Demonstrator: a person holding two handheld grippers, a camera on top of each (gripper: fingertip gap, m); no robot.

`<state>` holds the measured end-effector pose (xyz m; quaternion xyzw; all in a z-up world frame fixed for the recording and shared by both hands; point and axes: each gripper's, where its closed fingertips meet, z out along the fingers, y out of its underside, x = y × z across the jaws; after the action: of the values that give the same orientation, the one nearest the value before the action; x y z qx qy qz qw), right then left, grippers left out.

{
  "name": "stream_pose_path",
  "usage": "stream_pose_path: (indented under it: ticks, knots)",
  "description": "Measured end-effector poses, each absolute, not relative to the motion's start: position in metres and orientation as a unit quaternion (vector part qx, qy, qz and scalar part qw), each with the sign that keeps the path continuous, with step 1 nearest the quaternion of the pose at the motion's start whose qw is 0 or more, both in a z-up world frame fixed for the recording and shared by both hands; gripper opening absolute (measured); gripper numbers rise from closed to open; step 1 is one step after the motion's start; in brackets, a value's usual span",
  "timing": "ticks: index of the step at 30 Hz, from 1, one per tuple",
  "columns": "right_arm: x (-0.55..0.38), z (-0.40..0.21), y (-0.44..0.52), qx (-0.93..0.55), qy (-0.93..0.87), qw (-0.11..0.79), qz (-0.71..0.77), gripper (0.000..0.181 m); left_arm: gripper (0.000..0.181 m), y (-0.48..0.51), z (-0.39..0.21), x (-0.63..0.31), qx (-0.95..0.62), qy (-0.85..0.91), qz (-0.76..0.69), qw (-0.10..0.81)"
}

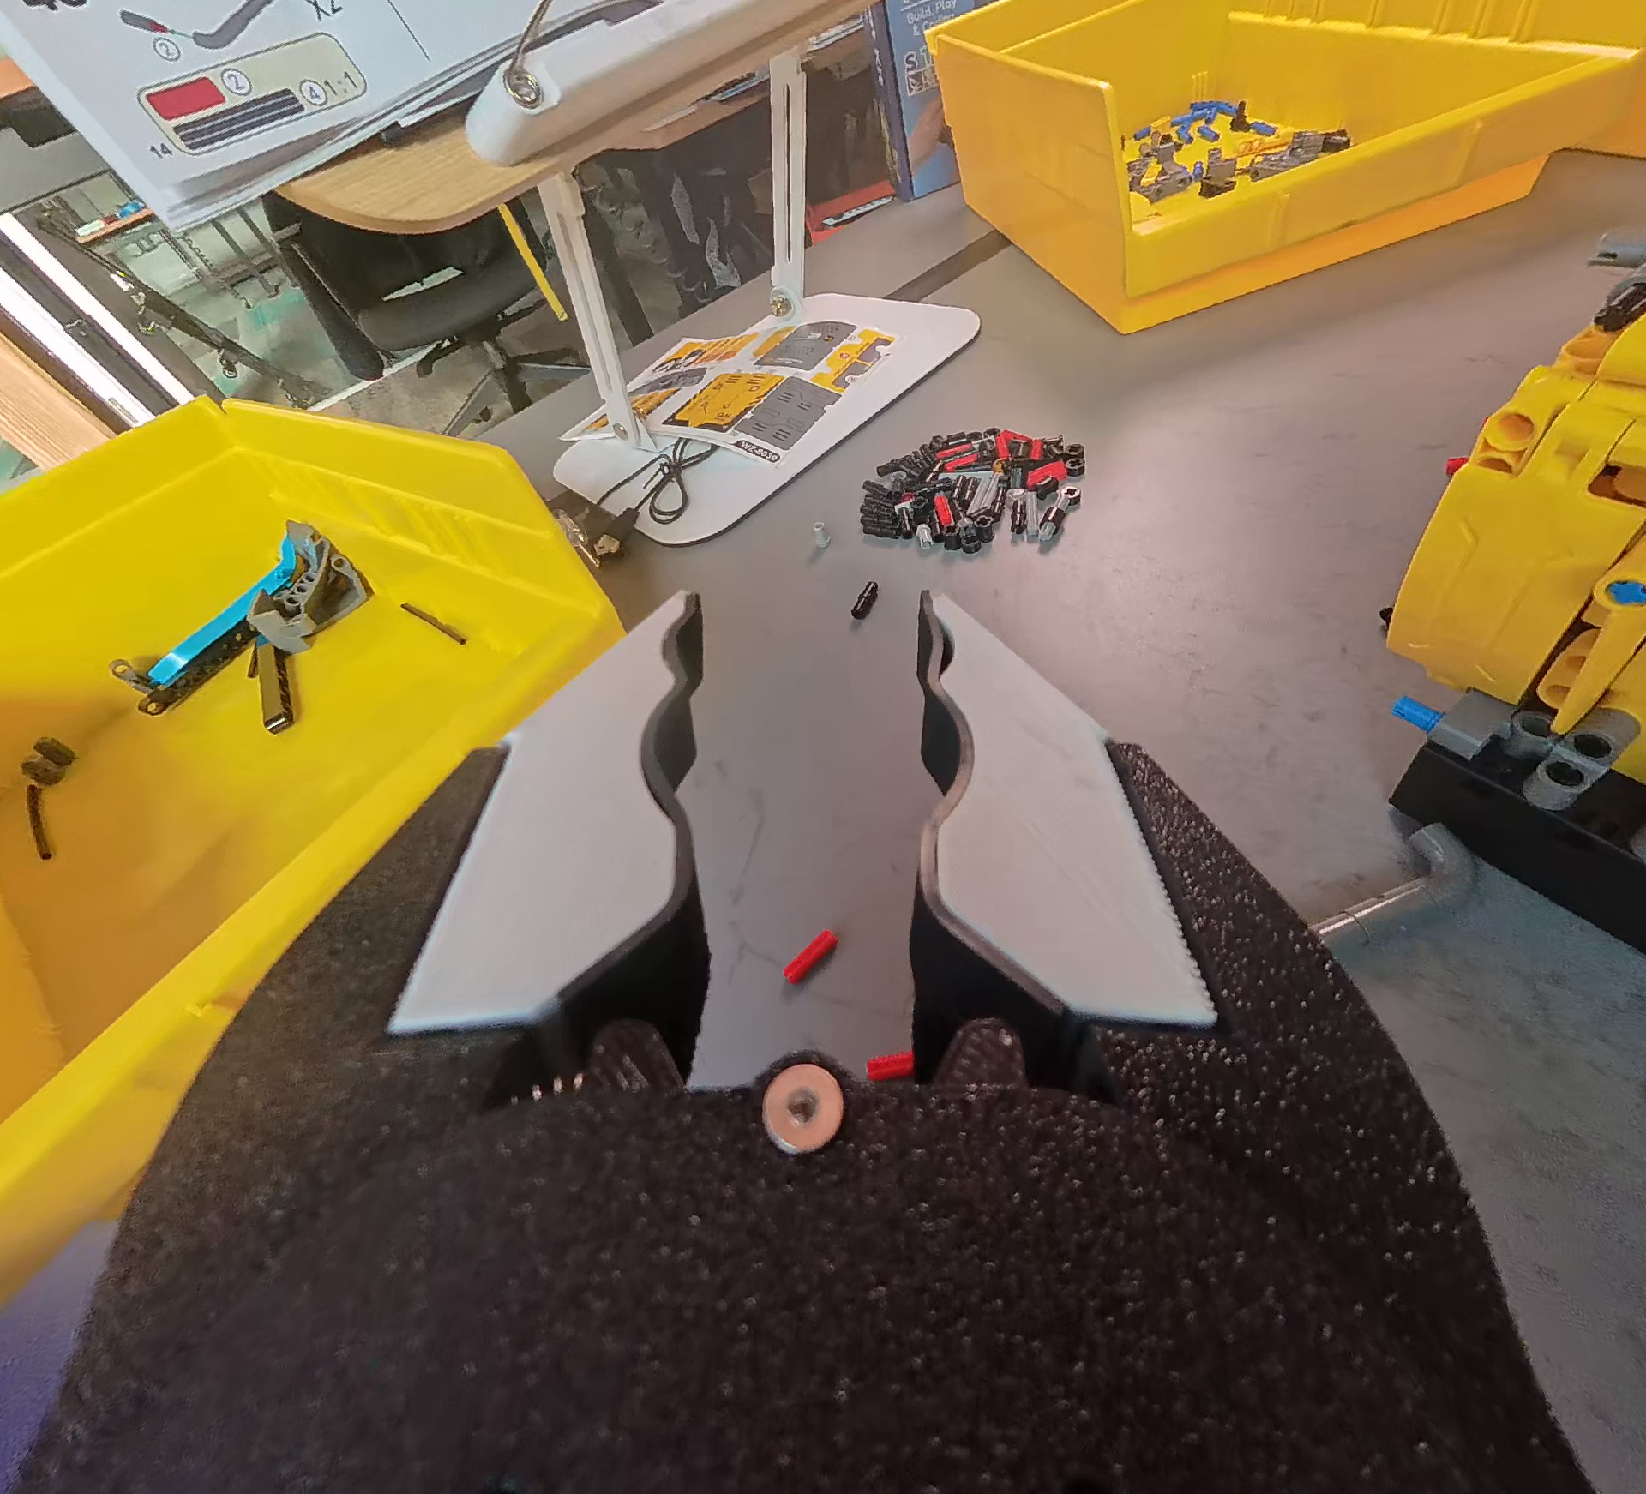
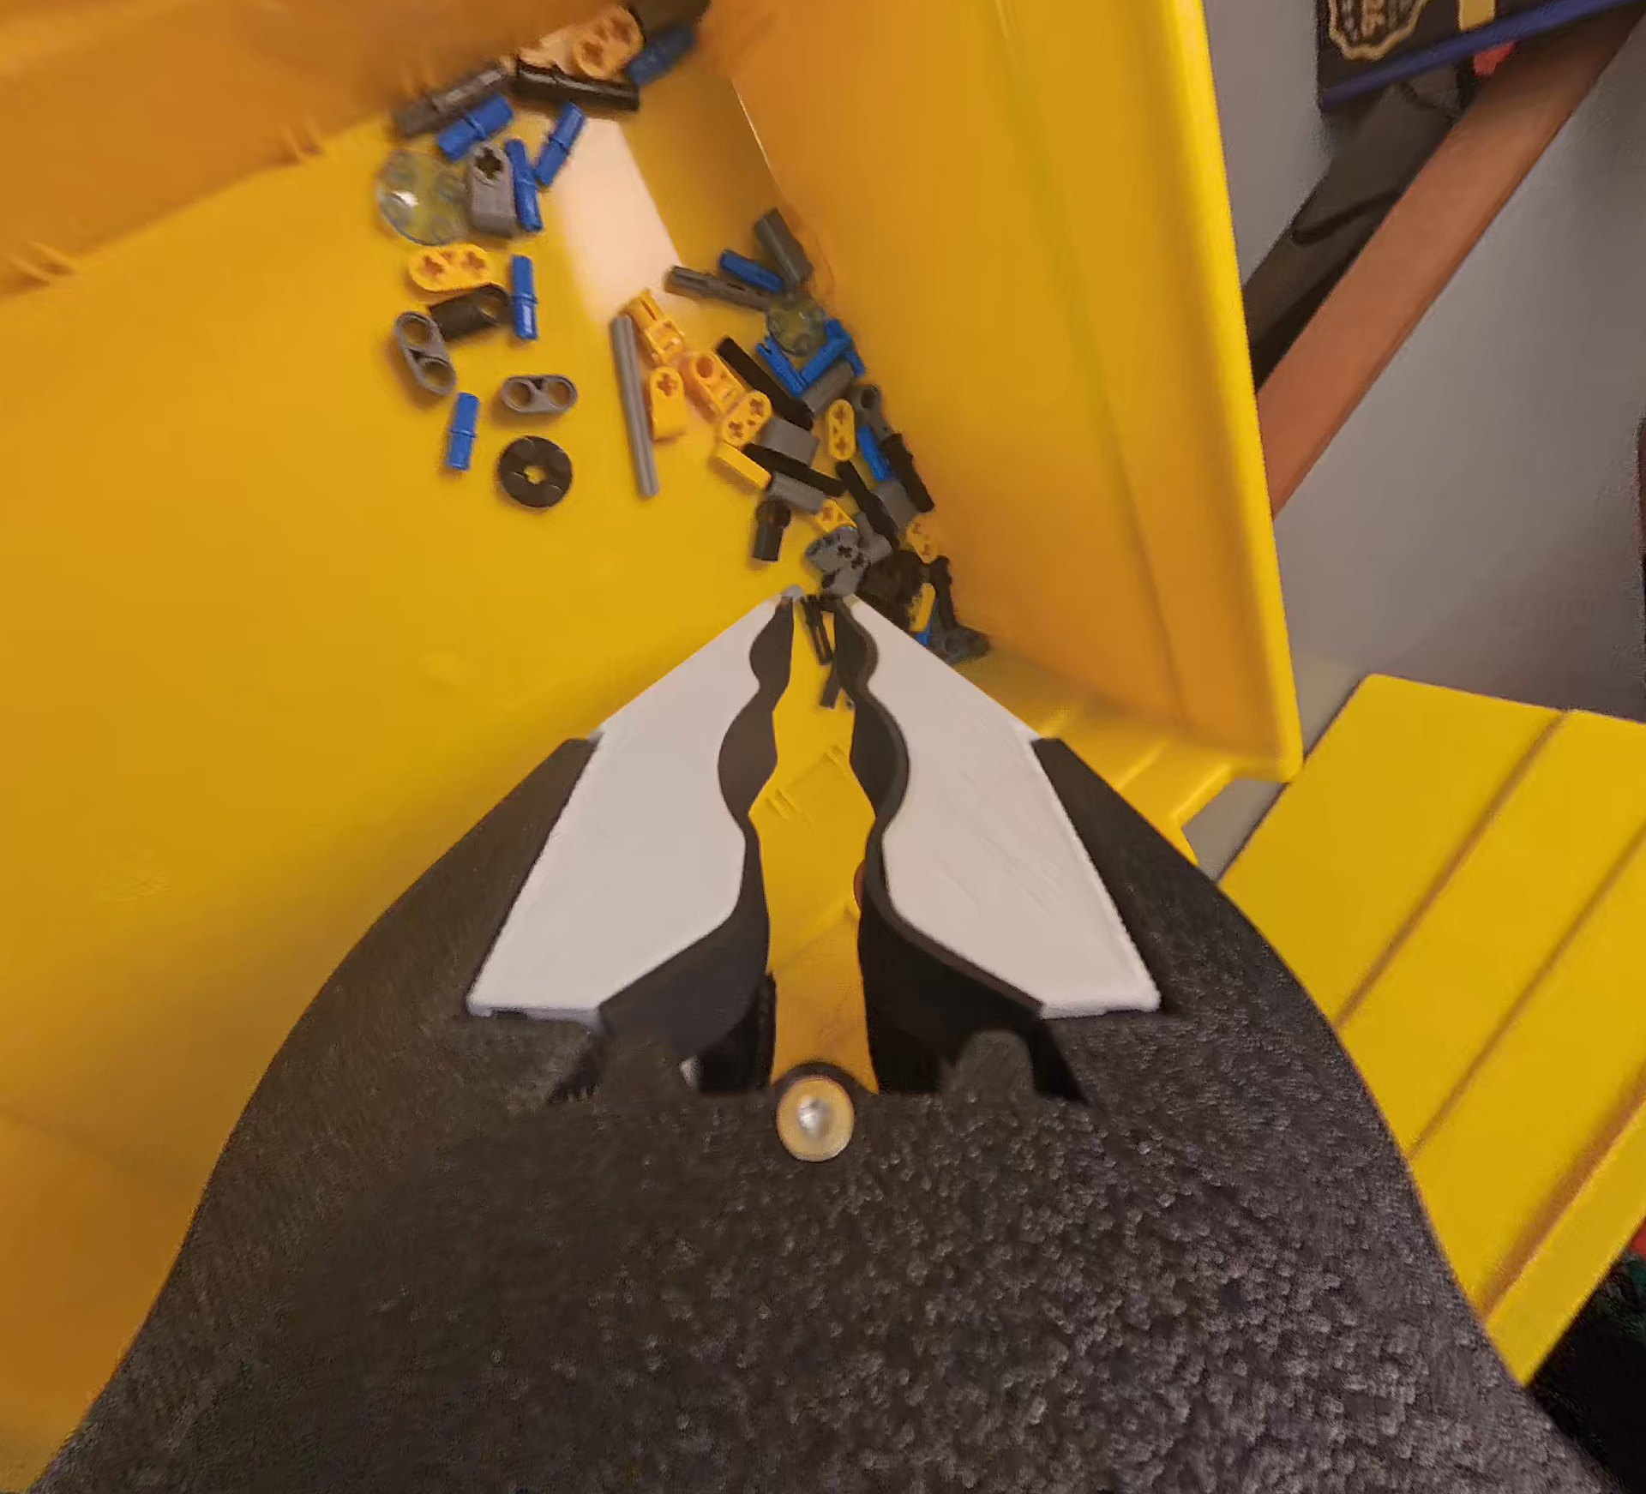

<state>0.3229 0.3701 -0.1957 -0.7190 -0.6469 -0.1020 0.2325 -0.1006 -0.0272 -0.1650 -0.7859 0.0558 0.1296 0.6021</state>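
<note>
My left gripper (image 1: 808, 605) is open and empty, low over the grey table (image 1: 1158, 472). A red pin (image 1: 809, 955) lies on the table between its fingers, and a second red pin (image 1: 891, 1064) lies near the gripper's base. A black pin (image 1: 864, 599) lies just past the fingertips. A pile of black, red and grey pins (image 1: 975, 503) lies farther ahead. My right gripper (image 2: 812, 610) is inside a yellow bin (image 2: 1024, 294), its tips closed on a thin black piece (image 2: 819, 641) at the edge of a heap of small blue, yellow, grey and black parts (image 2: 802, 427).
A yellow bin (image 1: 223, 739) with a blue beam and grey parts stands left of my left gripper. A white book stand (image 1: 784, 383) holds an open instruction booklet. A yellow model vehicle (image 1: 1532, 578) is at the right. Another yellow bin (image 1: 1069, 142) is at the back right.
</note>
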Motion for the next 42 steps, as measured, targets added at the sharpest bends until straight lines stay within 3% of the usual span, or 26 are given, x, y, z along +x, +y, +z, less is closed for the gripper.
stream_pose_path:
  ticks: [3,10,18,25,30,37,42]
  knots:
    - [0.331,-0.201,0.38,-0.737,-0.629,0.218,-0.121,0.007,0.047,-0.026,-0.167,-0.1,-0.789,0.059,0.131,0.598]
    - [0.278,-0.202,0.386,-0.733,-0.615,0.289,-0.021,0.012,0.047,-0.024,-0.17,-0.098,-0.792,0.071,0.145,0.589]
    - [0.246,-0.231,0.391,-0.806,-0.532,0.255,0.057,0.018,0.046,-0.023,-0.174,-0.095,-0.795,0.083,0.161,0.579]
    - [0.249,-0.232,0.392,-0.809,-0.52,0.264,0.072,0.0,0.045,-0.022,-0.177,-0.096,-0.802,0.084,0.162,0.569]
    - [0.256,-0.233,0.368,-0.797,-0.552,0.226,0.096,0.0,0.044,-0.021,-0.178,-0.094,-0.802,0.091,0.163,0.567]
    - [0.254,-0.21,0.379,-0.79,-0.541,0.263,0.117,0.008,0.044,-0.02,-0.181,-0.093,-0.805,0.096,0.163,0.562]
    - [0.251,-0.227,0.38,-0.775,-0.576,0.24,0.1,0.008,0.044,-0.02,-0.181,-0.092,-0.805,0.098,0.163,0.561]
